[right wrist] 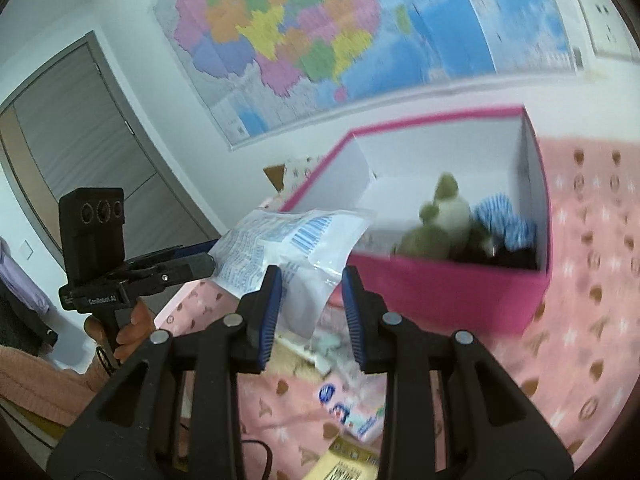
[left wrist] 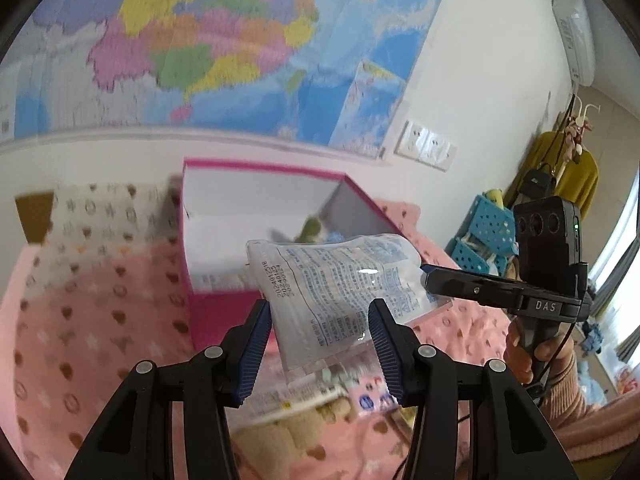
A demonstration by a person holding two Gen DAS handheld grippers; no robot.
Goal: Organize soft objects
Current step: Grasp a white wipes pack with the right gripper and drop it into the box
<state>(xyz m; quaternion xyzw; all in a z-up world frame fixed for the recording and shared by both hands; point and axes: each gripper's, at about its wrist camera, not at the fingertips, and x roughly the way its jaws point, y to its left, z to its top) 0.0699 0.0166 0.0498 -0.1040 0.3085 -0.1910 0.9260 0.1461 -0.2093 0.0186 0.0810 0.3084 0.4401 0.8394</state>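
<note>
A clear plastic packet with blue print (left wrist: 340, 280) hangs in the air between both grippers, above the pink bed cover. It also shows in the right wrist view (right wrist: 292, 248). My left gripper (left wrist: 318, 344) holds the packet by one edge, its blue pads pressed on the film. My right gripper (right wrist: 312, 312) holds the opposite edge. It appears from the side in the left wrist view (left wrist: 430, 276), its tips shut on the packet. The pink box (right wrist: 440, 292) stands open just beyond, with a green plush toy (right wrist: 436, 220) and a blue striped item (right wrist: 500, 220) inside.
More packets lie on the pink blanket below the grippers (right wrist: 352, 404). A blue perforated basket (left wrist: 484, 232) stands at the bedside. A coat rack with a yellow garment (left wrist: 560, 168) is at the far right. A large map (left wrist: 240, 40) covers the wall.
</note>
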